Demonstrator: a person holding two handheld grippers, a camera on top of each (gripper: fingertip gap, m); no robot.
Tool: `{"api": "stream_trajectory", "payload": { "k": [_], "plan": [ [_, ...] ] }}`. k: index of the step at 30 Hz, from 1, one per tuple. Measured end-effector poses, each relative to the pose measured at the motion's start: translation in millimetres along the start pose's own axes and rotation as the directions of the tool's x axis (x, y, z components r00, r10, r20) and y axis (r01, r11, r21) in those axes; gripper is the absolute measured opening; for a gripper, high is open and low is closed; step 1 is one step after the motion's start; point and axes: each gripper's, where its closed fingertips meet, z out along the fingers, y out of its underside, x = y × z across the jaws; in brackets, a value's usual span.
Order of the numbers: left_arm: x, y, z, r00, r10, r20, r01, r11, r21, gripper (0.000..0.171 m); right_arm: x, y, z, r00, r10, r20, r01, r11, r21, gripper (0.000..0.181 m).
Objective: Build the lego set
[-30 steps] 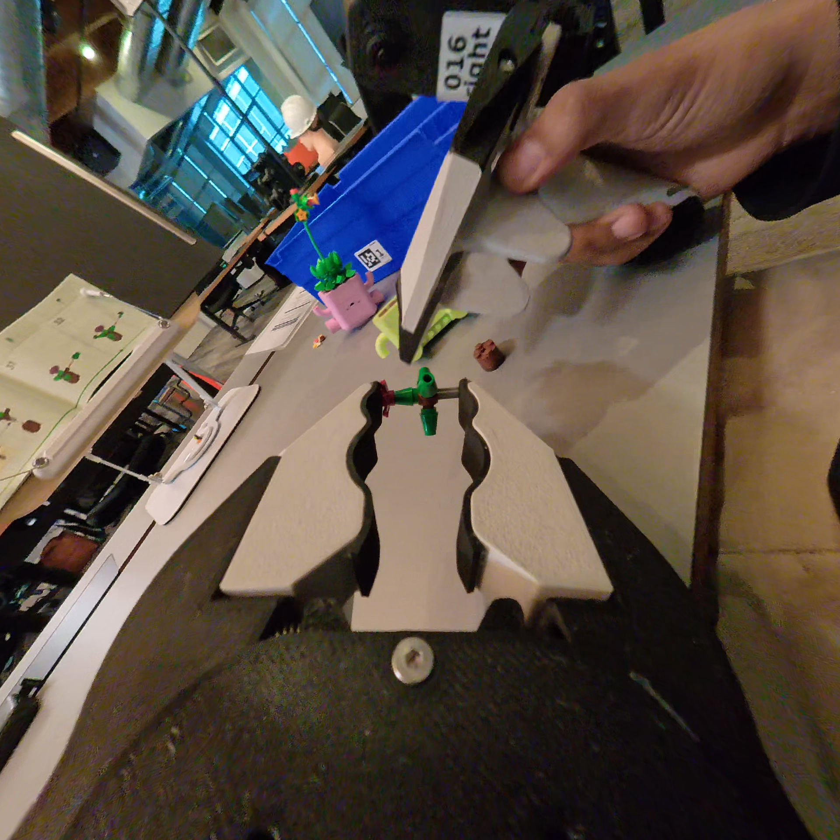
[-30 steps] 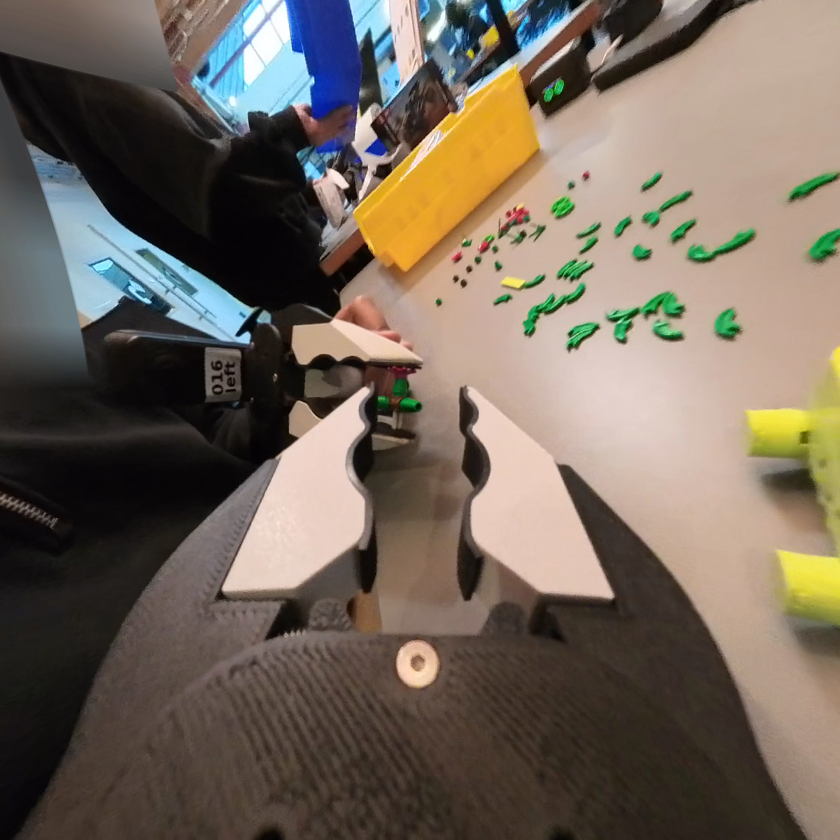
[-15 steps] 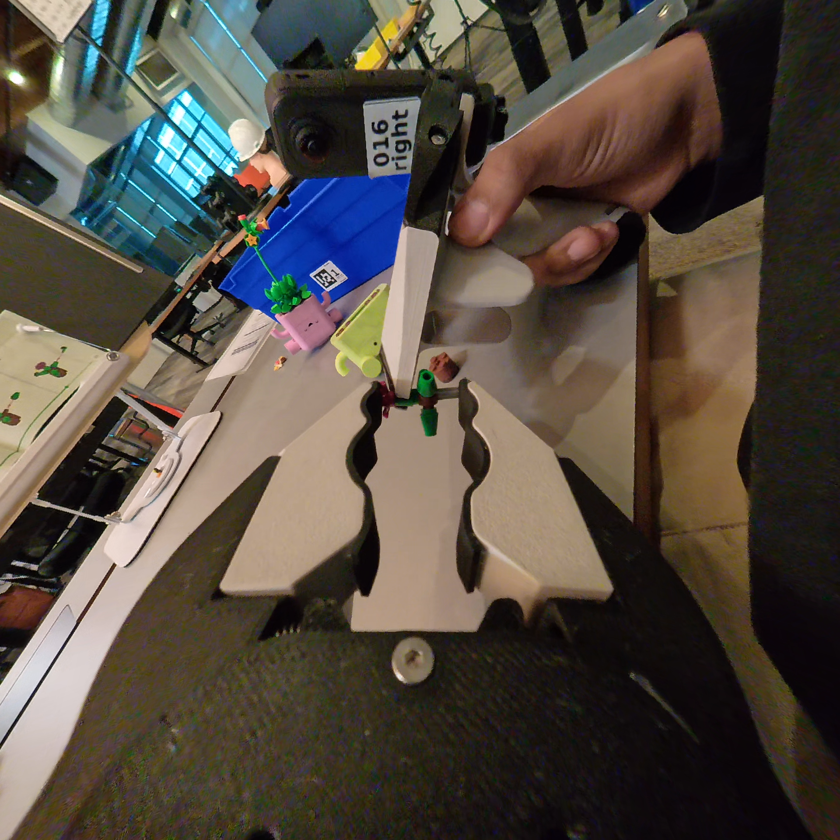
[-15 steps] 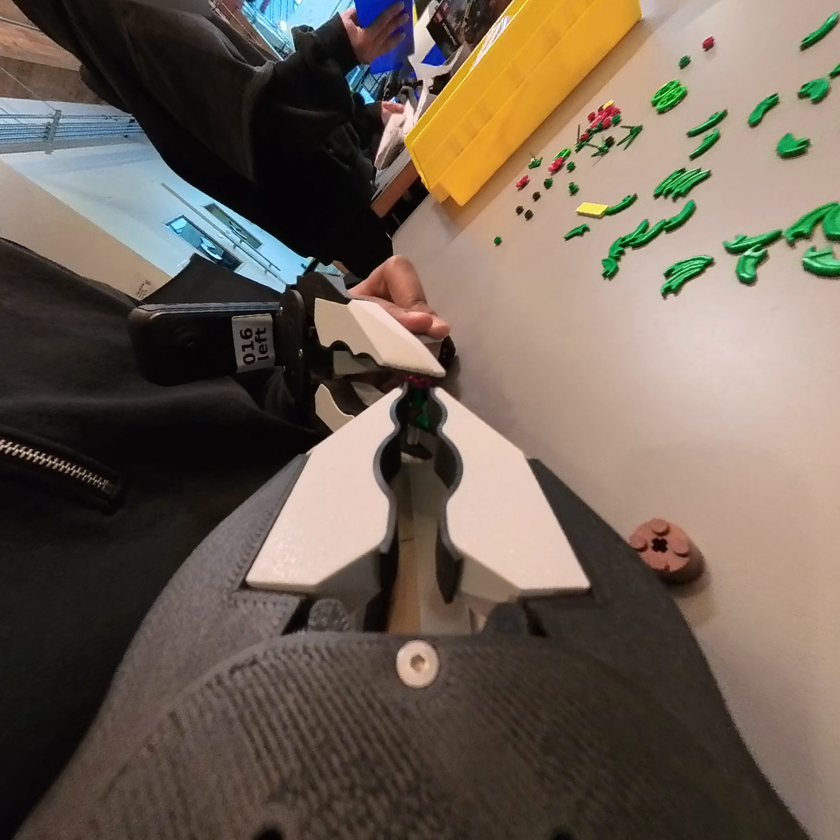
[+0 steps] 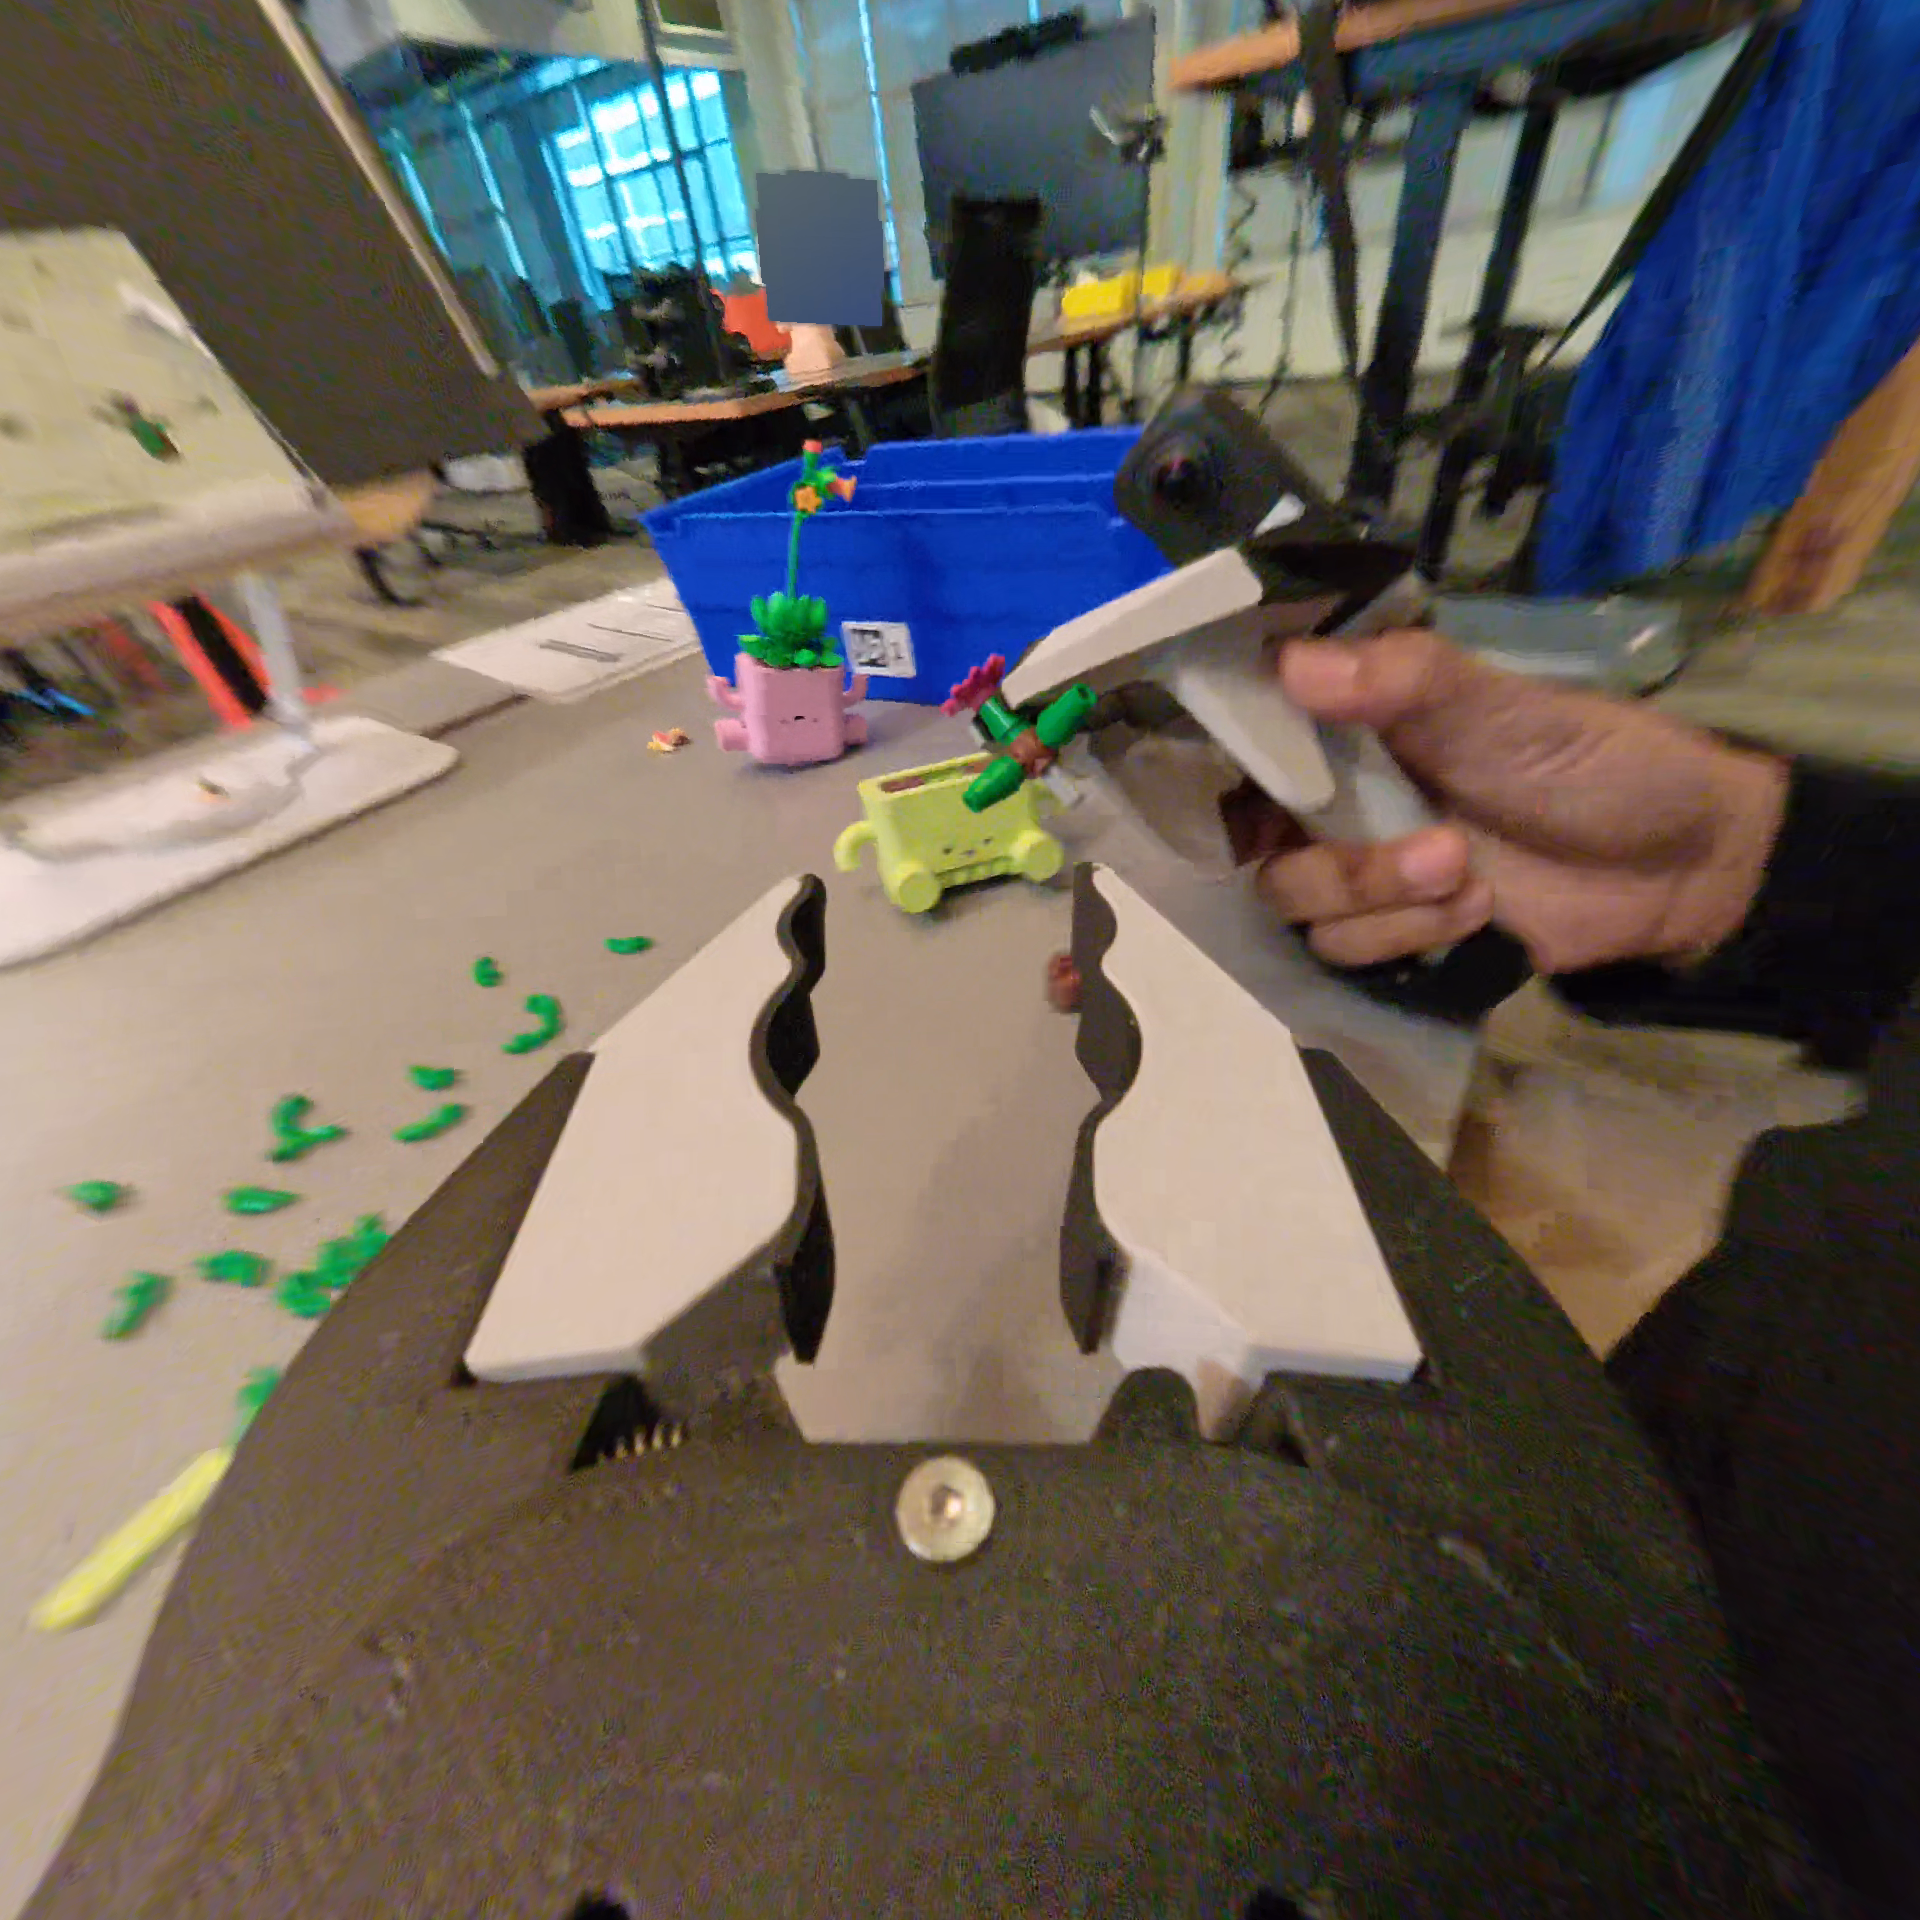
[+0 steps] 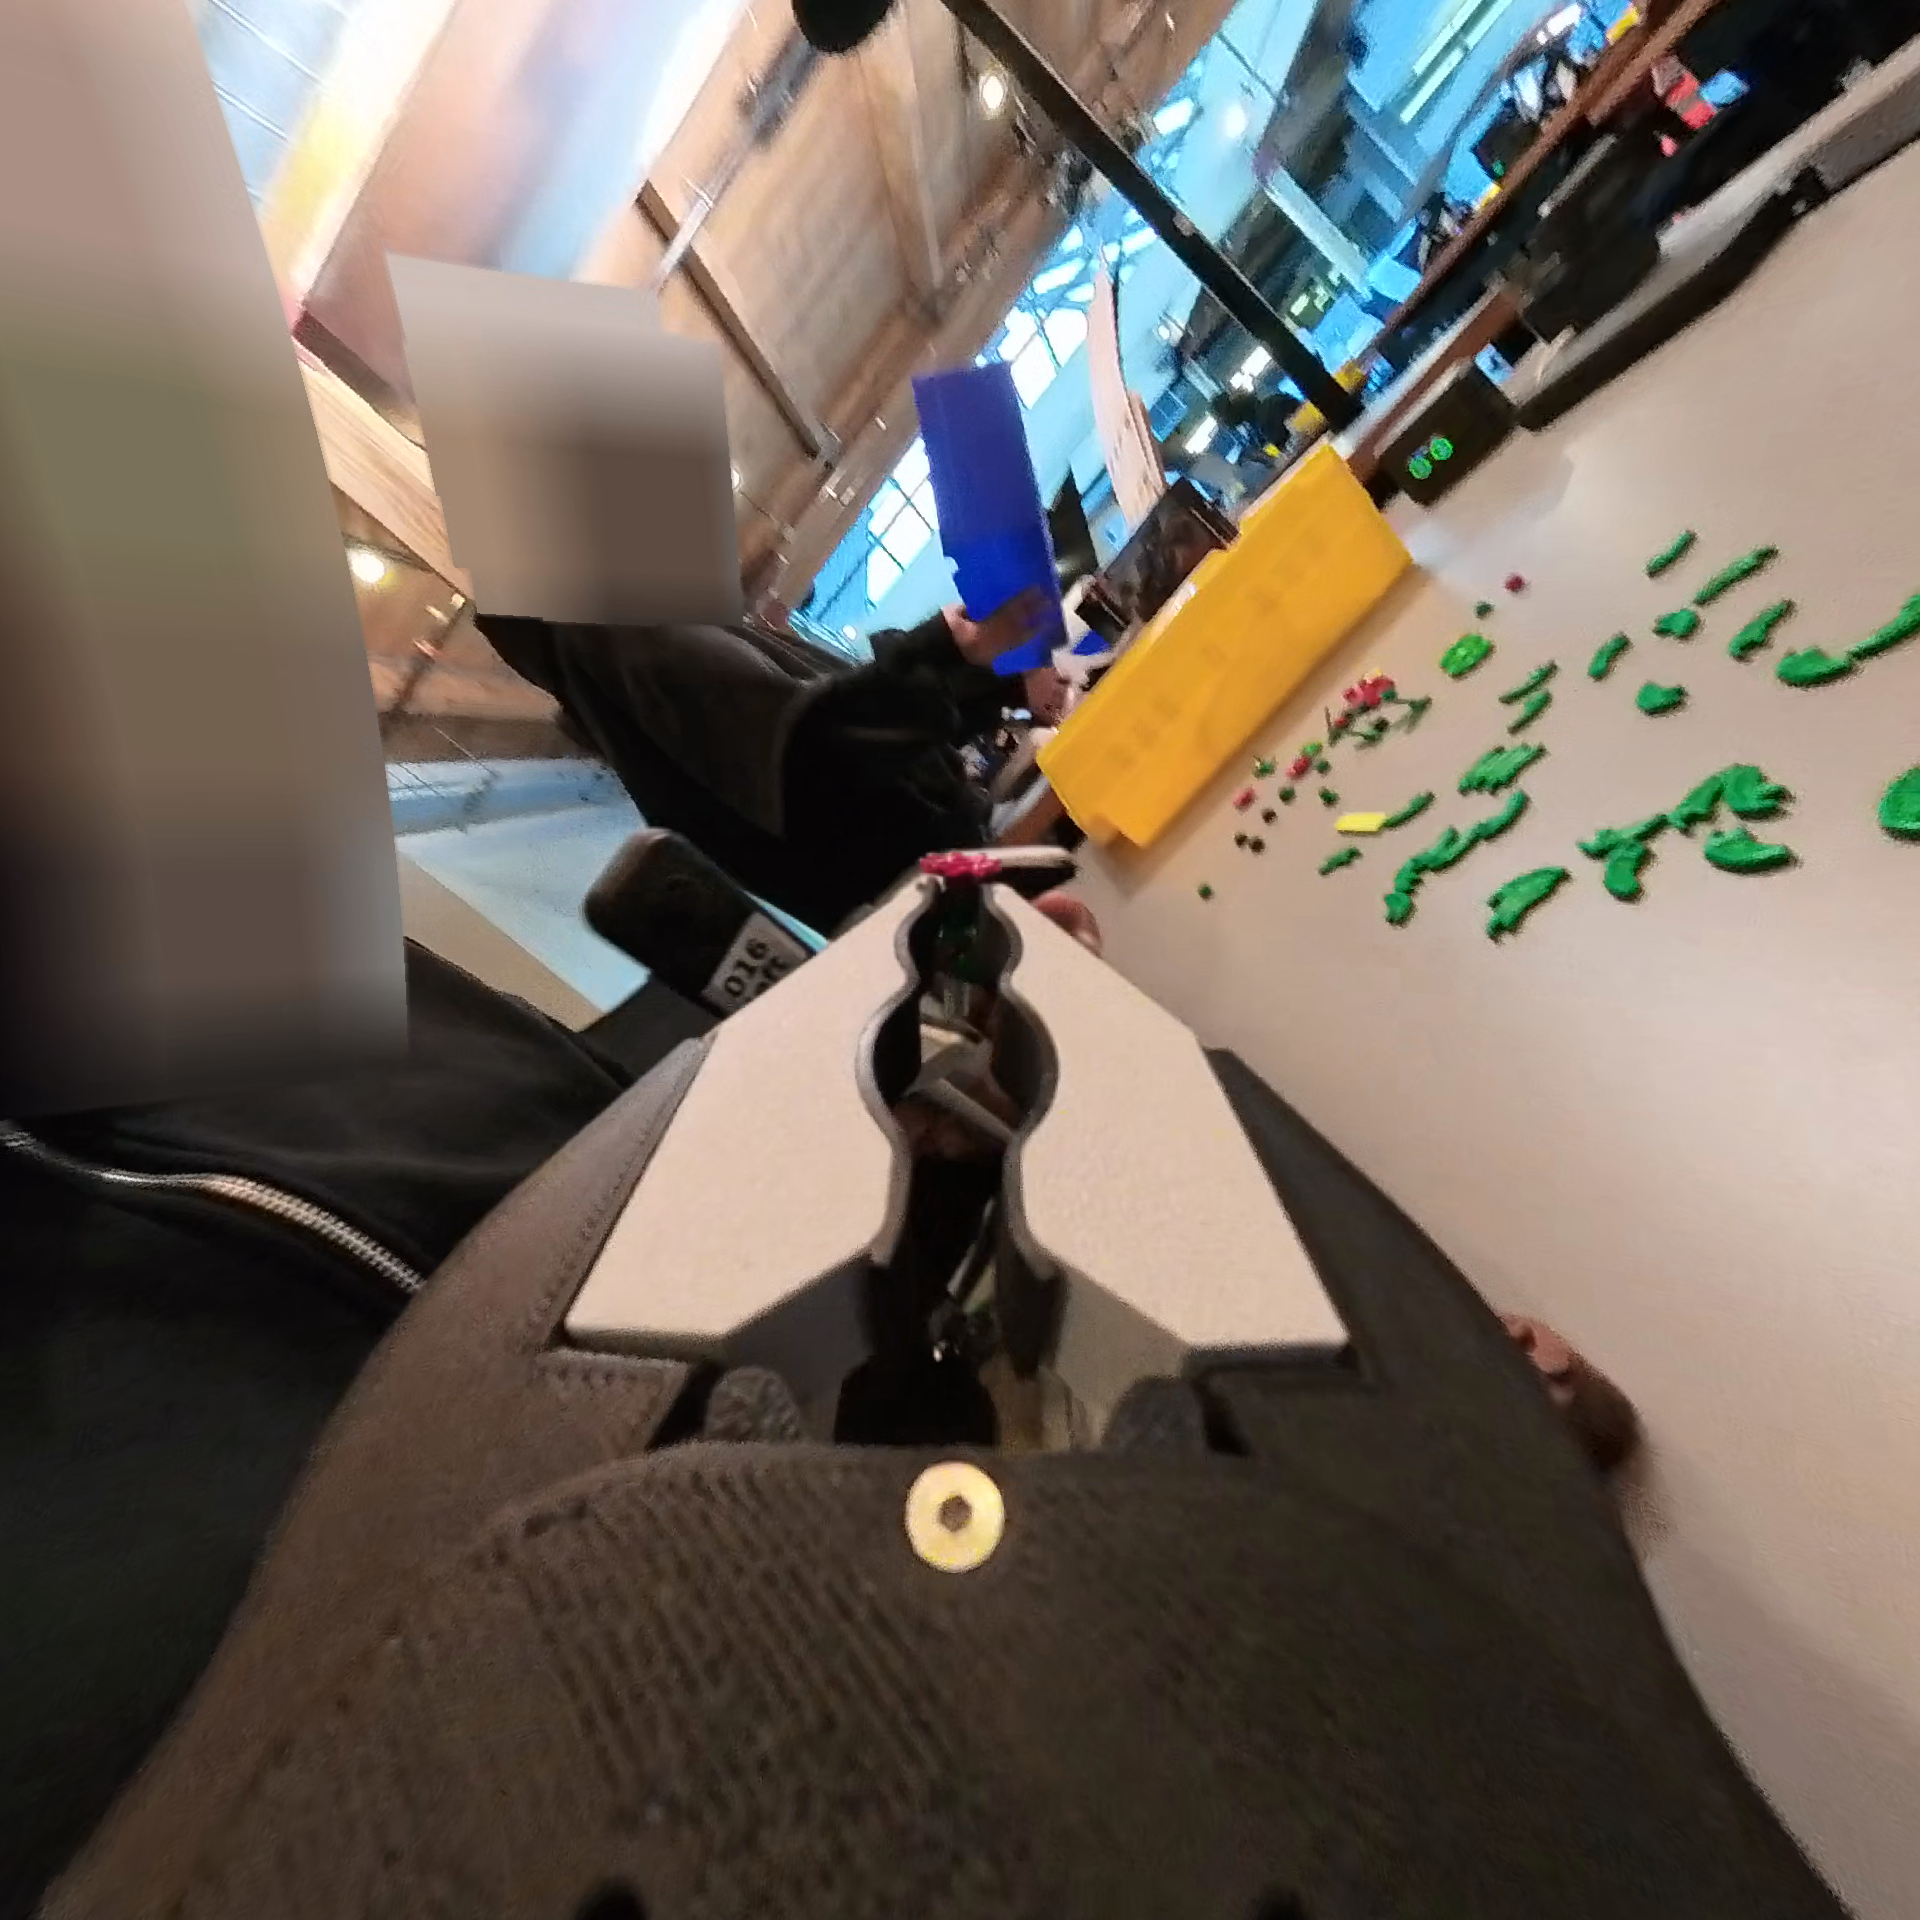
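On the left of the worktop (image 5: 312, 935), loose green leaf pieces (image 5: 301, 1127) lie scattered. Further in stands a finished pink pot with a flower stalk (image 5: 790, 686), in front of a blue bin (image 5: 935, 551), and just right of it the lime-green pot (image 5: 951, 831) waits with no plant in it. The left tongs (image 5: 945, 904) stand apart and hold nothing. Right of them, the right tongs (image 5: 1013, 712) are clamped on a small stem assembly (image 5: 1023, 732) of green, brown and magenta pieces, held in the air just above the lime-green pot.

The step in hand looks like planting this stem. The next move calls for lowering its base squarely onto the pot's brown top, perhaps with the left tongs steadying the pot.

The right wrist view adds what the left lacks: a yellow bin (image 6: 1226, 665) at the far edge and small red pieces (image 6: 1361, 701) beside it. There the stem shows only between the closed fingers.
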Motion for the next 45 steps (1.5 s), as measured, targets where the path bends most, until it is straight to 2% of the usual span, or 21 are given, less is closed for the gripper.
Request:
{"api": "stream_trajectory", "payload": {
  "k": [2,4,7,13,20,25,28,32,37,41,42,44,45],
  "plan": [
    [6,-4,1,0.981,-0.178,-0.078,0.181,0.983,0.022,0.051,-7,-1,2,0.999,-0.017,0.035,0.017,1.000,0.016,0.004],
    [11,-11,-1,0.928,-0.335,-0.162,0.347,0.936,0.055,0.051,-8,3,5,0.998,-0.066,0.020,0.066,0.998,0.005,0.004],
    [14,-19,-5,0.861,-0.449,-0.239,0.477,0.876,0.074,0.045,-6,6,7,0.984,-0.173,-0.047,0.172,0.985,-0.024,0.004],
    [19,-21,-6,0.836,-0.471,-0.280,0.505,0.861,0.057,0.039,-10,17,12,0.961,-0.271,-0.059,0.265,0.959,-0.103,0.004],
    [23,-25,-9,0.809,-0.486,-0.330,0.530,0.846,0.055,0.035,-16,24,15,0.943,-0.332,-0.010,0.329,0.938,-0.112,0.004],
    [28,-20,-8,0.836,-0.442,-0.326,0.479,0.877,0.041,0.037,-17,23,14,0.936,-0.352,-0.008,0.349,0.932,-0.095,0.004],
    [28,-17,-7,0.827,-0.453,-0.334,0.489,0.872,0.026,0.036,-19,18,11,0.940,-0.341,-0.002,0.340,0.938,-0.062,0.004],
    [31,-16,-6,0.799,-0.484,-0.356,0.522,0.853,0.012,0.026,-26,15,11,0.931,-0.364,0.022,0.365,0.931,-0.025,0.004],
    [32,-22,-8,0.794,-0.481,-0.372,0.533,0.845,0.046,0.001,-30,18,16,0.900,-0.435,0.009,0.436,0.900,-0.023,0.003],
    [31,-23,-9,0.820,-0.450,-0.355,0.503,0.861,0.071,0.000,-29,16,17,0.909,-0.417,0.008,0.417,0.909,-0.008,0.004],
    [28,-24,-9,0.830,-0.443,-0.339,0.497,0.864,0.088,0.001,-27,14,16,0.910,-0.414,0.000,0.414,0.910,0.004,0.010],
    [21,-27,-11,0.842,-0.441,-0.311,0.498,0.857,0.131,0.001,-27,7,14,0.918,-0.397,-0.008,0.397,0.917,0.049,0.043],
    [16,-28,-13,0.845,-0.444,-0.298,0.501,0.852,0.150,0.000,-26,3,12,0.924,-0.382,-0.015,0.382,0.921,0.074,0.050]
  ]
}}
